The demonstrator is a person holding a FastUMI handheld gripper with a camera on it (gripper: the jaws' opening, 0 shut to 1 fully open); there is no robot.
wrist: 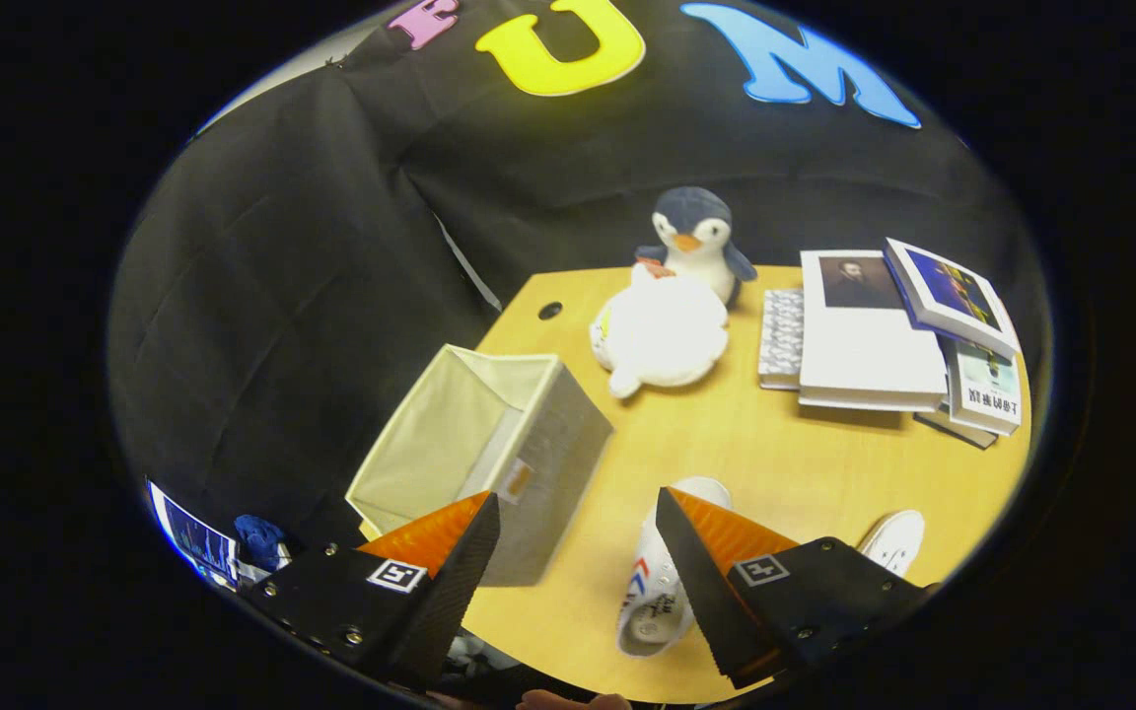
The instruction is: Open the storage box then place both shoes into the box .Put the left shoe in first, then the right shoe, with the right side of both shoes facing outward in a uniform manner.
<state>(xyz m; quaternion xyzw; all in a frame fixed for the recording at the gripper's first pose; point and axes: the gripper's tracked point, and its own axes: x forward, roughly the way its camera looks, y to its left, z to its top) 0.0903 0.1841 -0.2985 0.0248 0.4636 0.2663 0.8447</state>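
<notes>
I had the tongs (578, 552) spread wide, holding nothing. One shoe (655, 582) lay on the counter (805, 463) just beside the right finger, long axis running away from me; the box (489, 454) stood open ahead-left.

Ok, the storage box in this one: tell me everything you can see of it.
The storage box is a soft-looking fabric cube, grey outside with a cream lining. Its top is open and nothing shows inside it. It stands at the near corner of the wooden table, seen tilted by the lens. A small tag sits on its near side. The open claw hangs above, one finger overlapping the box's near corner in view; whether it touches the box cannot be told. The white shoe lies apart from it.
</notes>
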